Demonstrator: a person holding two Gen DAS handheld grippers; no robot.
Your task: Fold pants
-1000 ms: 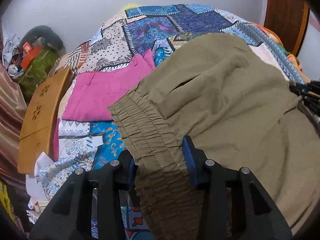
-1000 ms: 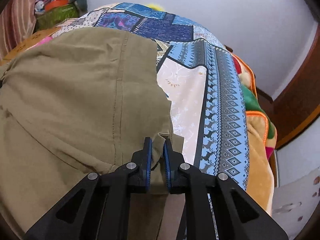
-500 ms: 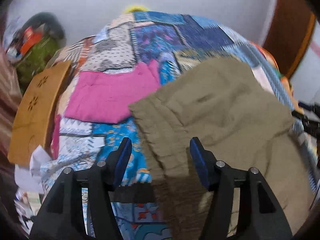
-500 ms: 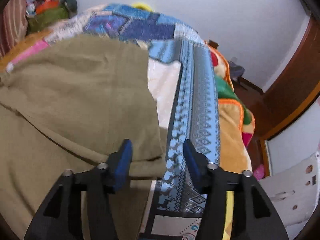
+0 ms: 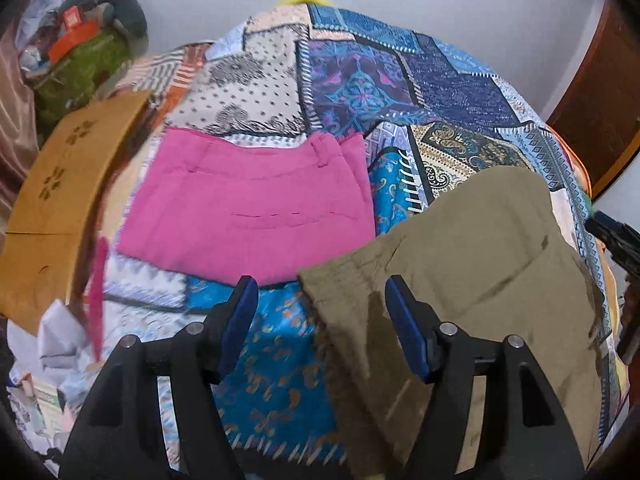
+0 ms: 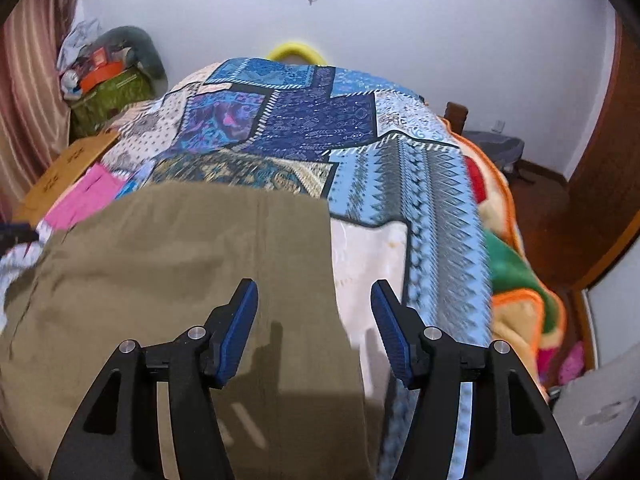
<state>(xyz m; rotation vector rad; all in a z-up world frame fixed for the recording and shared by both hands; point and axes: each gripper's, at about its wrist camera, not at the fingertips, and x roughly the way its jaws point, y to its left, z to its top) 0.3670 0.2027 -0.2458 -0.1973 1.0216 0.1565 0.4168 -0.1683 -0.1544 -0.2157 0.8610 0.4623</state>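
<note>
The olive pants (image 5: pixel 472 264) lie folded flat on the patchwork bedspread (image 5: pixel 360 92), a soft, slightly crumpled cotton with a gathered elastic waistband along their left edge and a straight seam running up the top layer. The left gripper (image 5: pixel 320 320) hangs over that waistband corner with its jaws spread; they have just been opening, and nothing is pinched between the blue pads. The right gripper (image 6: pixel 314 324) hovers above the pants' right edge, jaws likewise parted after opening, the cloth lying loose below them. Just beside the olive fabric, a folded pink garment (image 5: pixel 252 212) sits smooth and rectangular, apart from it by a strip of glossy blue print. To the right, bare bedspread runs out to a fuzzy orange-trimmed blanket (image 6: pixel 516 264) at the bed's side. A tan wooden board (image 5: pixel 60 184) borders the left edge.
</note>
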